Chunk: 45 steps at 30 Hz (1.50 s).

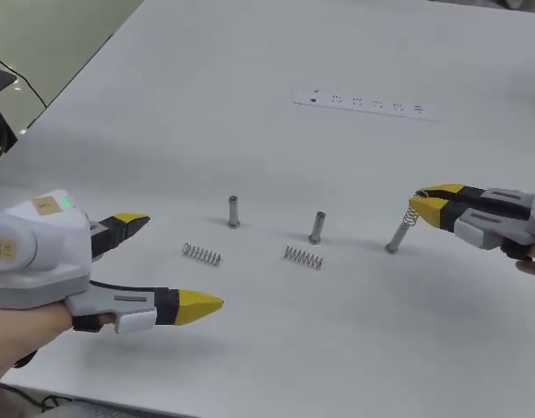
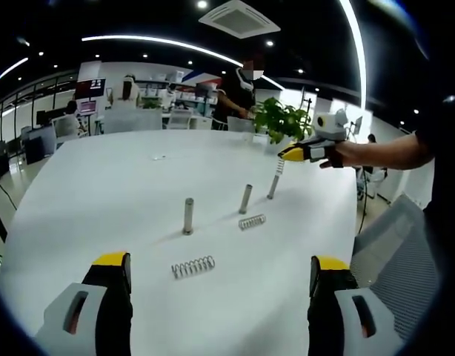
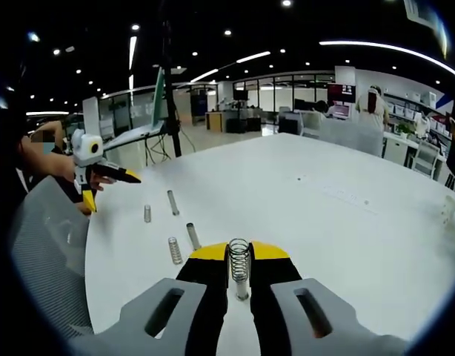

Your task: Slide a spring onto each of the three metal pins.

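While the left gripper, grey with yellow-tipped black jaws, hangs low over the near left of the broad white tabletop, its jaws stand wide apart with nothing between them. Just right of the jaws lies the left spring, a small steel coil flat on the table. Beyond it the left pin, a short silver metal cylinder, stands upright and bare. Further right a second loose coil, the middle spring, lies flat just in front of the middle pin, which is also upright and bare. In the left gripper view both loose springs lie between that gripper's jaws and the row of pins. Behind the row and well apart from it, a long white power strip lies on the table. At the right end the right pin leans, its top tilted toward the right gripper. That gripper's jaws are clamped on the third spring, and the coil sits around the pin's upper end. The right gripper view shows this spring pinched between the yellow tips, with a stub of the pin below it. In the left gripper view a green potted plant stands past the table's far edge, and a grey mesh chair sits at the right.
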{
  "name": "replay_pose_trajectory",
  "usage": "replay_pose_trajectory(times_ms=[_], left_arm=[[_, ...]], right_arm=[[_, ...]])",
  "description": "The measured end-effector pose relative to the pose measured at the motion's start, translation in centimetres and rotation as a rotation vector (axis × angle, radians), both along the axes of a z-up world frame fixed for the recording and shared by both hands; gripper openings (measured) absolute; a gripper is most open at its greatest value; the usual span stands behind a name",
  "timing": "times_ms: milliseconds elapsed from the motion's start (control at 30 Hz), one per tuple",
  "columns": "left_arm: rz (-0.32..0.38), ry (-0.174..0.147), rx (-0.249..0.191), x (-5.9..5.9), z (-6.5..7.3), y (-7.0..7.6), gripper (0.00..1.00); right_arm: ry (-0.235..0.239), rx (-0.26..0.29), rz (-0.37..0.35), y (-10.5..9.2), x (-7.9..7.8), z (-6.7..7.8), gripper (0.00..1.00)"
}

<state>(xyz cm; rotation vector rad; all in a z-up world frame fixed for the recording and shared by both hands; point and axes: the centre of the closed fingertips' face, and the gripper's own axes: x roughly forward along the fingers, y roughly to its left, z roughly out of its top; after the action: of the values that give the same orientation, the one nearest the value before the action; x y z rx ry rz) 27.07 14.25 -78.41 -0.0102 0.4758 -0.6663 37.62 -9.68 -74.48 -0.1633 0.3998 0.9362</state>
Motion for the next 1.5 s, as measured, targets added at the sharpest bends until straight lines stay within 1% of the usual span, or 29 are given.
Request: replay_pose_trajectory(times_ms=[100,167,200,233,267,300,433,567,633,900,967,1167,1233,1400,1467,1500], left_arm=[[0.002,0.002,-0.002,-0.1,0.0,0.1,0.98],[0.005,0.003,0.001,-0.1,-0.1,0.2,0.98],[0.006,0.004,0.001,-0.1,-0.1,0.3,0.98],[0.007,0.005,-0.001,-0.1,-0.1,0.3,0.98],[0.008,0.005,0.0,-0.1,-0.2,0.3,0.98],[0.007,0.006,0.005,-0.2,-0.3,0.4,0.98],[-0.007,0.008,0.027,-0.5,-0.4,0.2,0.98],[-0.005,0.012,0.019,-0.5,-0.5,0.2,0.98],[-0.002,0.012,0.019,-0.5,-0.5,0.3,0.98],[0.004,0.016,0.023,-0.7,-0.6,0.5,0.98],[0.003,0.018,0.025,-0.7,-0.7,0.5,0.98],[0.004,0.016,0.023,-0.6,-0.6,0.5,0.98],[0.003,0.016,0.025,-0.6,-0.6,0.5,0.98],[0.004,0.02,0.029,-0.7,-0.6,0.6,0.98],[0.006,0.02,0.028,-0.8,-0.6,0.6,0.98],[0.008,0.02,0.025,-0.8,-0.5,0.6,0.98]], right_arm=[[0.01,0.001,-0.004,-0.1,0.0,-0.5,0.07],[0.009,-0.006,-0.002,-0.1,0.0,-0.7,0.07],[0.006,-0.002,-0.002,-0.1,0.0,-0.7,0.07],[0.014,0.009,-0.008,-0.1,0.1,-0.6,0.07],[0.016,0.006,-0.009,-0.1,0.2,-0.7,0.07],[0.011,-0.002,-0.005,-0.1,0.2,-0.9,0.07],[0.013,-0.004,-0.004,0.0,0.2,-1.1,0.07],[0.015,-0.007,-0.001,0.1,0.2,-1.4,0.07],[0.018,-0.006,-0.001,0.2,0.2,-1.8,0.08],[0.008,-0.054,0.011,-0.1,-0.1,-3.6,0.08],[0.01,-0.058,0.015,-0.1,-0.1,-3.9,0.08],[0.029,-0.058,0.011,-0.1,0.0,-4.9,0.08],[0.045,-0.065,0.008,-0.2,0.1,-5.4,0.08],[0.054,-0.078,0.005,-0.3,0.1,-6.3,0.08],[0.05,-0.059,0.002,-0.2,0.1,-6.1,0.08],[0.058,-0.057,-0.002,-0.3,0.1,-6.1,0.08]])
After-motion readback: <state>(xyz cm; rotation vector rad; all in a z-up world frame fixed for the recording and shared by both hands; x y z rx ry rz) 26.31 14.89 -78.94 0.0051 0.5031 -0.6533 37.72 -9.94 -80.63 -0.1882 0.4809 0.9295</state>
